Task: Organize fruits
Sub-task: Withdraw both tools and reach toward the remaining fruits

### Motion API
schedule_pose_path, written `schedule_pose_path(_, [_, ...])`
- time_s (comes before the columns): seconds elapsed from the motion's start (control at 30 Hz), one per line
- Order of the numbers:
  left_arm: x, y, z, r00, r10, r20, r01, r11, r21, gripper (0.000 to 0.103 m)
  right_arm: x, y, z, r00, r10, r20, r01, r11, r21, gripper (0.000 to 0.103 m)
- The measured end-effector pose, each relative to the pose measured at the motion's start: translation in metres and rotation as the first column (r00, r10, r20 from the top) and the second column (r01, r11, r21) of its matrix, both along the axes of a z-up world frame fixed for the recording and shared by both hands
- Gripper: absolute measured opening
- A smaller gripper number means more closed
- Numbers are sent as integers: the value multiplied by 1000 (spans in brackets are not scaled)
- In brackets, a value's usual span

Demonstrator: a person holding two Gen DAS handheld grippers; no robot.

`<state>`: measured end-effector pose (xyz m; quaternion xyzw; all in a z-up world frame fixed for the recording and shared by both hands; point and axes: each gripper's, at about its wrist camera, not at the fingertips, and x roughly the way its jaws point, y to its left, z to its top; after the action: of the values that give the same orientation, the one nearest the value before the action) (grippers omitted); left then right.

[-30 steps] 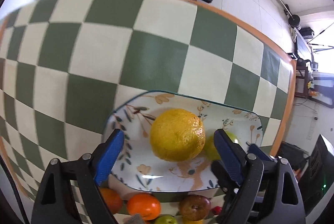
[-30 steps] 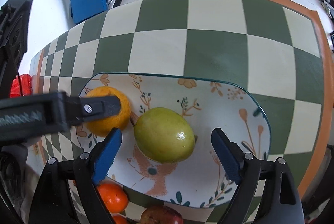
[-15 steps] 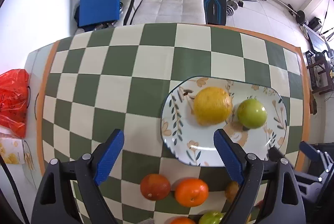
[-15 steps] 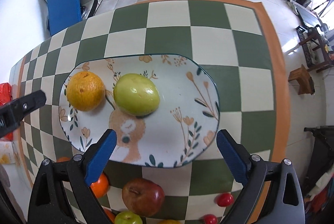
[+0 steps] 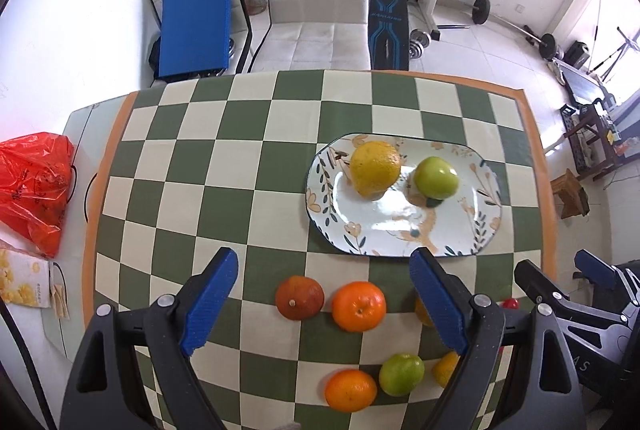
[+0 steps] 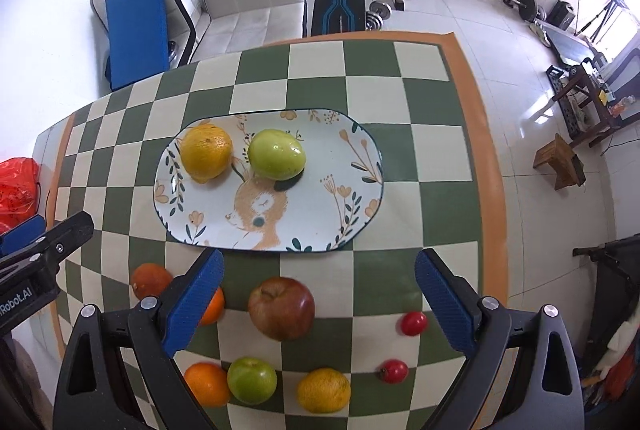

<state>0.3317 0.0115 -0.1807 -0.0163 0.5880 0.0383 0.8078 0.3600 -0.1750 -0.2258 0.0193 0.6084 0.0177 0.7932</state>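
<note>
Left gripper (image 5: 324, 306) jaws wide, nothing between them, above the dark-orange round tangerine (image 5: 299, 297) and bright orange mandarin (image 5: 359, 306) on the checked cloth. Floral oval ceramic plate (image 6: 360, 213) carries a yellow orange (image 6: 206, 151) and a green apple (image 6: 277, 153). Right gripper (image 6: 318, 304) jaws have just been opening, empty, over the red apple (image 6: 281, 308). Suggest: descend straight, straddle one fruit's widest girth, close gently, set it on bare plate.

Ten fruits (image 6: 281, 308), one plate (image 6: 320, 213)
</note>
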Motion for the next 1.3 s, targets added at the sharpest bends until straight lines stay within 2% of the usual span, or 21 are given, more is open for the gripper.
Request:
schedule_pose_path(0.23, [-28,-2,28,999,-5,53,6,1000,-21,88,-36,2,38,998,6,60,-6,1000,3,98])
schedule_pose_path(0.5, [-52,-3,54,993,-19,115,20,1000,-7,88,-67,1,79,991,-13,137,10,1000,19,98])
schedule_pose_path(0.63, [-56,-1,61,992,-12,128,14,1000,-13,88,-74,4,91,989,-16,150,11,999,35,98])
schedule_pose_path(0.77, [-58,-1,56,994,-11,108,13,1000,-18,88,-81,6,96,987,-23,157,15,998,57,98])
schedule_pose_path(0.8, [-58,0,51,995,-8,97,9,1000,-15,97,-82,6,96,987,-25,156,15,998,62,98])
schedule_pose_path(0.83, [-56,1,44,997,-5,80,6,1000,-14,101,-84,7,96,988,-25,154,15,998,66,98])
schedule_pose_path(0.97, [-58,4,9,1000,7,-8,-7,1000,-6,103,-88,5,78,994,-36,105,26,995,95,98])
schedule_pose_path(1.07, [-64,6,-31,994,14,-105,-12,1000,19,103,-90,-3,44,999,-45,28,42,994,103,98])
schedule_pose_path(1.17, [-72,6,-64,982,15,-190,-10,999,30,103,-94,-14,-8,994,-61,-91,71,992,108,98])
schedule_pose_path(1.3, [-83,4,-105,951,26,-307,-28,1000,-3,103,-103,-28,-78,960,-90,-265,128,983,132,98])
